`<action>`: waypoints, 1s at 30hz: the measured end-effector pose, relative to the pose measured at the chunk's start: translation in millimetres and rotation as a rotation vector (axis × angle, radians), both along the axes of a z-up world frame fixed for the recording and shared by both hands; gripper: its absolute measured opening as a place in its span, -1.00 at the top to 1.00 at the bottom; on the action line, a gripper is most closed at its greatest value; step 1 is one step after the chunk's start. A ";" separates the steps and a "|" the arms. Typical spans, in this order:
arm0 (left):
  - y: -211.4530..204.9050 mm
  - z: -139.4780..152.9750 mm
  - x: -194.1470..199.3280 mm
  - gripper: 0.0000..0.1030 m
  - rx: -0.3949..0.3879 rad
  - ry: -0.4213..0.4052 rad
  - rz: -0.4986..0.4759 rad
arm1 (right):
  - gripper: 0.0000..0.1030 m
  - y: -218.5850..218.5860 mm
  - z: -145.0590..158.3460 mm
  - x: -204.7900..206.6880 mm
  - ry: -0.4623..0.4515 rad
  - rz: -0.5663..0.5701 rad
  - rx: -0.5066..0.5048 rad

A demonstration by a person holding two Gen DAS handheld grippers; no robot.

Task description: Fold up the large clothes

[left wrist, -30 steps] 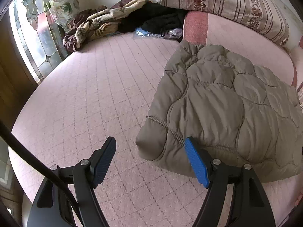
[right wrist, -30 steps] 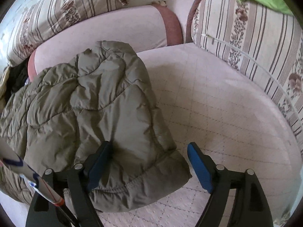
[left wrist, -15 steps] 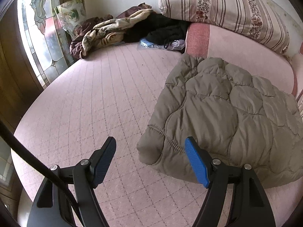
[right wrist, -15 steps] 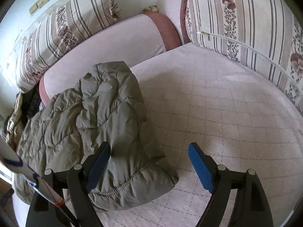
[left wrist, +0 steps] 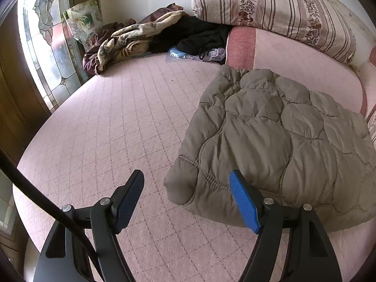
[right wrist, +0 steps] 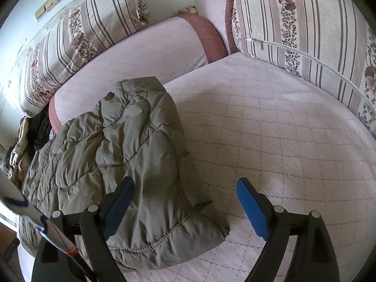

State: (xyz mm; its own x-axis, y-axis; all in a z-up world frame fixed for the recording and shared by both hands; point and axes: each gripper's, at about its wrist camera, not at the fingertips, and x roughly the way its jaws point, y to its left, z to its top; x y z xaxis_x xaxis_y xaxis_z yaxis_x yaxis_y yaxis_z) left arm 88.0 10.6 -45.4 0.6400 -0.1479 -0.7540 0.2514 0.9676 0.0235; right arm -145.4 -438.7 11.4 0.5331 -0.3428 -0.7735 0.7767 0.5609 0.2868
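Note:
An olive-green quilted puffer jacket [left wrist: 277, 136] lies folded in a thick bundle on the pink quilted bed [left wrist: 112, 127]. It also shows in the right wrist view [right wrist: 122, 150]. My left gripper [left wrist: 188, 197] is open and empty, raised above the bed just short of the jacket's near left corner. My right gripper [right wrist: 185, 204] is open and empty, raised over the jacket's near right corner, with its left finger [right wrist: 119, 202] above the fabric.
A heap of other clothes and a blanket [left wrist: 145, 37] lies at the far end by a stained-glass window [left wrist: 47, 42]. Striped floral cushions [right wrist: 305, 30] and a pink bolster [right wrist: 141, 56] line the bed's back and right side.
Both grippers have pulled back and risen away from the jacket, staying open. The jacket has not moved.

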 end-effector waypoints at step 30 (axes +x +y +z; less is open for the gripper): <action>-4.3 -4.9 20.0 -0.44 -0.026 0.011 -0.013 | -0.99 -29.2 -35.7 23.4 0.038 -0.001 0.091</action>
State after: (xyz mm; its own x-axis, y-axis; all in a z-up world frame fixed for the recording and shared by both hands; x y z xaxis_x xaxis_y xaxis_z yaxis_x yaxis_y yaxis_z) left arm 108.0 6.3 -50.3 0.6296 -0.1759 -0.7567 0.2638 0.9646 -0.0047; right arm -122.0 -467.9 -24.3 0.5029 -0.2704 -0.8210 0.7883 0.5330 0.3074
